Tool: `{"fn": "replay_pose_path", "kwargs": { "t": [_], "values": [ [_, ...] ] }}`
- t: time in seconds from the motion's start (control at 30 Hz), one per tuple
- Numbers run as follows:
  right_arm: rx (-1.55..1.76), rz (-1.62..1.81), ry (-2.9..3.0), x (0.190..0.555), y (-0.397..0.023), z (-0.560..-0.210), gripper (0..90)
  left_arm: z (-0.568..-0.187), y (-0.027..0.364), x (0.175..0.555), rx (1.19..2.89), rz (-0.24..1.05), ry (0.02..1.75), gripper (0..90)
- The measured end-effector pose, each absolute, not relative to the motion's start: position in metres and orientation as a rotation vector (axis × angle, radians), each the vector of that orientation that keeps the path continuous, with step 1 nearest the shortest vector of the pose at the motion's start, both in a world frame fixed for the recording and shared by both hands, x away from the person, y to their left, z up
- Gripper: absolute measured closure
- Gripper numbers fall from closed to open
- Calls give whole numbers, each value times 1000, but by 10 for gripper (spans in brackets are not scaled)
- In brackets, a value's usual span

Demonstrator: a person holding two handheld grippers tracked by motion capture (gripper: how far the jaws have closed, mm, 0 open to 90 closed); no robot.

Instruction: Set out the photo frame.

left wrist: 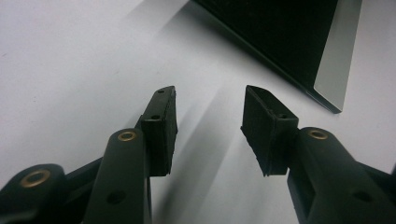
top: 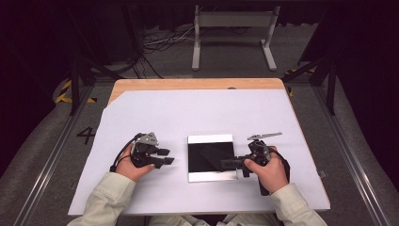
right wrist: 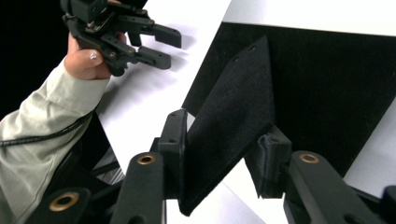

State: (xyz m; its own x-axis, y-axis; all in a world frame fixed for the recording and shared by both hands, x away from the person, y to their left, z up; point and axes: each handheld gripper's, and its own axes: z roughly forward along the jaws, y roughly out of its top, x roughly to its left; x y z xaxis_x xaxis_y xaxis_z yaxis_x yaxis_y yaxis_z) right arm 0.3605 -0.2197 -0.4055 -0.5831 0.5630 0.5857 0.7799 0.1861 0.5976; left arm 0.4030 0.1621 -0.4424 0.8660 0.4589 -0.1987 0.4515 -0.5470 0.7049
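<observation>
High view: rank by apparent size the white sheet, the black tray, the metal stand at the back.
1. White sheet, by far.
2. Metal stand, though it stands farther off, so its rank is unsure.
3. Black tray.

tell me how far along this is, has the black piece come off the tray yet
Done: the right tool has the black sheet between its jaws, one corner tilted up off the black-lined tray. In hand: the lift itself; the sheet hangs over the tray, not clear of it. Left: carrying it off and setting it down, probably on the white table cover. The left tool waits open beside the tray, holding nothing.
</observation>
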Motion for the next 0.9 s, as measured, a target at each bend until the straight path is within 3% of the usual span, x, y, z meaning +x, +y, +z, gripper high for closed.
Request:
{"fn": "replay_pose_path", "kwargs": {
  "t": [0.27,0.7,0.9],
  "values": [
    [-1215,-1316,-2308,357,-220,-399,685,-442,162,403,2226,13,651,558],
    [-982,-1242,-2401,345,-217,-384,867,-442,162,403,2224,14,651,557],
    [-924,-1265,-2406,342,-213,-380,877,-442,163,403,2223,16,649,557]
  ]
}}
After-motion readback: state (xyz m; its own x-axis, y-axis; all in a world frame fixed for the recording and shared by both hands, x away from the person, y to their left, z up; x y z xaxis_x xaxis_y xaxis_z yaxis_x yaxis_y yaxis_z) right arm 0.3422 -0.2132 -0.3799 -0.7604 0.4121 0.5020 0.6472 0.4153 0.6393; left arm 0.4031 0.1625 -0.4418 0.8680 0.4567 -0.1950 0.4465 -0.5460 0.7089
